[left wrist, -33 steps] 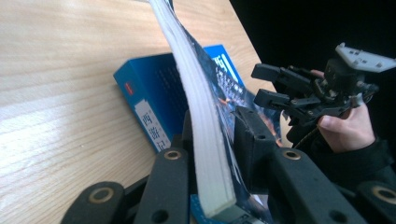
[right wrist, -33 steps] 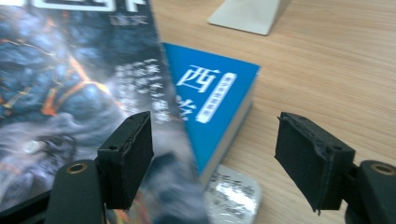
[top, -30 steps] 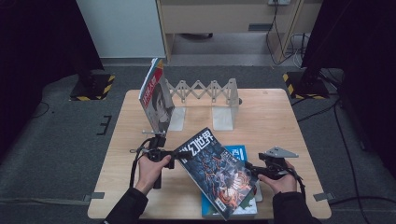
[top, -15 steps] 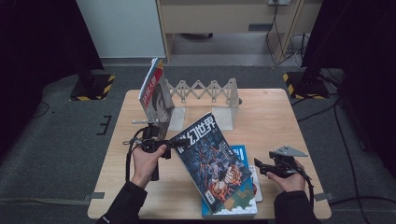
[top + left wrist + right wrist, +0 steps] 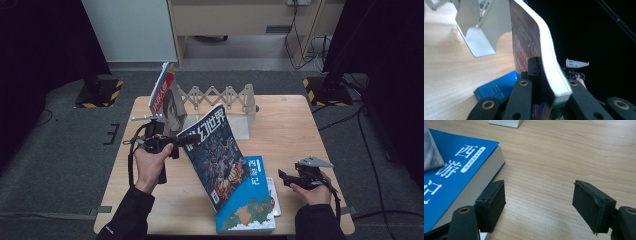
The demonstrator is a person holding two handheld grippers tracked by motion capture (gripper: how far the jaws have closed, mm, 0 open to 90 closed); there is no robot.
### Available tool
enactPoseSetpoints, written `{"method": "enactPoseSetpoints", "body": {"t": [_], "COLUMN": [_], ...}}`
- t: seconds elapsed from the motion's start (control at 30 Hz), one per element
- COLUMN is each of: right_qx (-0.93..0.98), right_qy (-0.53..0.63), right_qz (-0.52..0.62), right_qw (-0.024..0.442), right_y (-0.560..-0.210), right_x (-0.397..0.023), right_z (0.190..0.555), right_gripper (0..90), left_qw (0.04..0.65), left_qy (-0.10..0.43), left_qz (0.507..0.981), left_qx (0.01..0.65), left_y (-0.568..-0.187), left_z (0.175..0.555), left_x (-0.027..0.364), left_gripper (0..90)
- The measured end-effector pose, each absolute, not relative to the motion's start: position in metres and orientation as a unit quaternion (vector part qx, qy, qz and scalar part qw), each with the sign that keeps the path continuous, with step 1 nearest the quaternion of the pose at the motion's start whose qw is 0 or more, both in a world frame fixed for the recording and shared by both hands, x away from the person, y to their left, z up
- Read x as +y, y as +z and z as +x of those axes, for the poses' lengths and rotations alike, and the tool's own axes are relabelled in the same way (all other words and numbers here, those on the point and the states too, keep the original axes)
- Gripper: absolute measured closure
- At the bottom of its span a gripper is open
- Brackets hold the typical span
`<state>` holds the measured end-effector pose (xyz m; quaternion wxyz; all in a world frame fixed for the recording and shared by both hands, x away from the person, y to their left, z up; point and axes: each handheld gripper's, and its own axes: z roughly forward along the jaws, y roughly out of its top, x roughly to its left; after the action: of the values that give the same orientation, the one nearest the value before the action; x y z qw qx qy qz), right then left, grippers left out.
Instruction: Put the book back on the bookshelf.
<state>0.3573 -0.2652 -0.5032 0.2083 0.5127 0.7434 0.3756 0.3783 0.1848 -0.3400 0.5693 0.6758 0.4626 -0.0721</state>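
Observation:
A dark-covered book [image 5: 215,152] with white characters hangs tilted above the wooden table [image 5: 292,127], its lower corner over a blue book [image 5: 248,207] that lies flat near the front edge. My left gripper [image 5: 186,141] is shut on the dark book's upper left edge. In the left gripper view the jaws [image 5: 552,83] pinch the dark book [image 5: 547,60] near its corner, with the blue book [image 5: 496,86] below. My right gripper [image 5: 283,176] rests low at the front right, open and empty. In the right gripper view its jaws [image 5: 539,200] stand apart over bare wood beside the blue book [image 5: 454,167].
A wooden accordion book rack [image 5: 225,100] with white end plates [image 5: 477,32] stands at the back of the table. A red-covered book [image 5: 165,95] leans upright at its left end. A thin white booklet [image 5: 272,195] pokes out beside the blue book. Dark floor surrounds the table.
My left gripper has risen with the dark book, lifting it off the blue book and standing it steeper. My right gripper has drawn slightly right, away from the dark book.

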Motion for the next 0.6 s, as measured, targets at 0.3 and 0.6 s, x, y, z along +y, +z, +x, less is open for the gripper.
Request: {"method": "enactPoseSetpoints", "body": {"t": [0.3, 0.6], "right_qx": [0.743, 0.746], "right_qy": [0.361, 0.343], "right_qz": [0.523, 0.532], "right_qw": [0.209, 0.205], "right_y": [-0.508, -0.516], "right_x": [-0.272, -0.276], "right_z": [0.359, 0.363], "right_gripper": [25.5, 24.6], "left_qw": [0.566, 0.558], "left_qy": [0.002, 0.058], "left_qz": [0.684, 0.675], "left_qx": [0.460, 0.478], "left_y": [-0.306, -0.289], "left_z": [0.378, 0.384], "left_x": [0.190, 0.208], "left_gripper": [82.1, 82.2]}}
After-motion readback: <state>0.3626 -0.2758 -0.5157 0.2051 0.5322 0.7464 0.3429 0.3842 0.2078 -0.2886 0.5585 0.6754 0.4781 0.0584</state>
